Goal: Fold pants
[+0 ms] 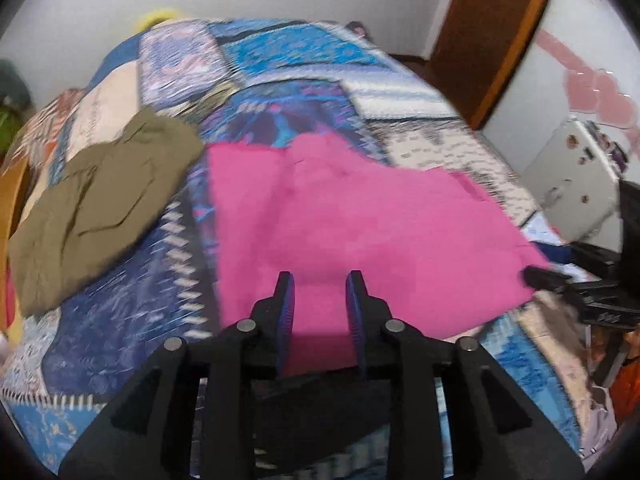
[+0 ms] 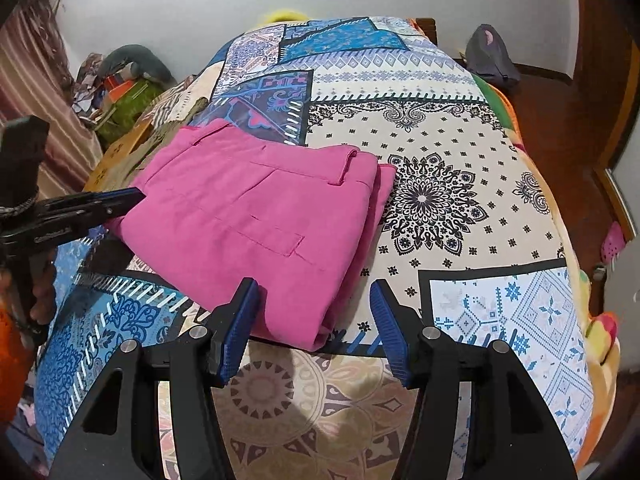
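Pants solid bright pink, stitching same pink. Bedspread patchwork print: cream panel with black mandala and small black flowers; white panel with light-blue cross-stitch motifs; deep-blue and turquoise paisley panels edged with white dashes; tan panel with brown medallion. Second garment plain olive-brown. Left gripper black frame, blue ridged pads. Right gripper black frame, blue pads. Wall pale grey-white. Door frame warm brown wood.
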{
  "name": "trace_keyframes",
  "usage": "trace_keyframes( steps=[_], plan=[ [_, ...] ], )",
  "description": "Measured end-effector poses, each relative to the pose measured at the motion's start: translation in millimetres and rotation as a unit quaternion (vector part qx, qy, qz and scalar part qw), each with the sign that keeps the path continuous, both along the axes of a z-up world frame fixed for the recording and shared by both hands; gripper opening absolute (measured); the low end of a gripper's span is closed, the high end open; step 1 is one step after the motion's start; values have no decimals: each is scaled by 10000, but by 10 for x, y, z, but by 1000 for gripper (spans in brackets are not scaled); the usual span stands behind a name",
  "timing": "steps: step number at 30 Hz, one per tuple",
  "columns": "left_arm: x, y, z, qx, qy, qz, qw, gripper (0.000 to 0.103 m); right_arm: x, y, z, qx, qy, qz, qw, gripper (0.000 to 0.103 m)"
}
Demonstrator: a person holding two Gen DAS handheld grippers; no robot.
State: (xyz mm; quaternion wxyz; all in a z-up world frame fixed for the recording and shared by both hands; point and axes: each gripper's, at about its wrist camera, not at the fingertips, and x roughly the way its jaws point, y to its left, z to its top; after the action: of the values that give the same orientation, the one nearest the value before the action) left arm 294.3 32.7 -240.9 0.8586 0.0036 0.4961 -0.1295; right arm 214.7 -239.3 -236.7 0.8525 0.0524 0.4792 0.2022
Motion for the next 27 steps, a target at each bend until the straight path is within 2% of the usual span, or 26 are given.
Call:
trace_keyframes(
  steps=[4, 7, 9, 11, 12, 18, 22, 27],
  plan=[
    [-35, 247, -12, 25, 122, 200, 9997, 28, -2, -28, 40, -137, -57, 51, 9999, 54],
    [-70, 389, 82, -22, 51, 326, 9995, 29, 4, -38, 127, -178, -189, 66, 9996, 54],
    [-73, 437, 179, 18, -98, 399, 9992, 37, 22, -29, 206, -333, -383, 13, 9987, 54],
    [-53, 444, 297, 96, -340, 462, 9983, 64, 81, -21, 278, -461, -538, -45, 9975, 54],
    [-35, 431, 363, 139, -499, 486, 9975, 66, 109, -20, 295, -484, -569, -81, 9972, 54],
    [240, 242, 437, 60, -451, 318, 9985, 69, 380, -7, 268, -479, -466, -296, 9973, 54],
    [434, 148, 295, 66, -309, 335, 9989, 72, 535, -2, 137, -276, -182, -337, 9989, 54],
    [609, 163, 2, 259, 0, 372, 9990, 72, 715, -6, -98, -88, 254, -299, 9992, 54]
  ],
)
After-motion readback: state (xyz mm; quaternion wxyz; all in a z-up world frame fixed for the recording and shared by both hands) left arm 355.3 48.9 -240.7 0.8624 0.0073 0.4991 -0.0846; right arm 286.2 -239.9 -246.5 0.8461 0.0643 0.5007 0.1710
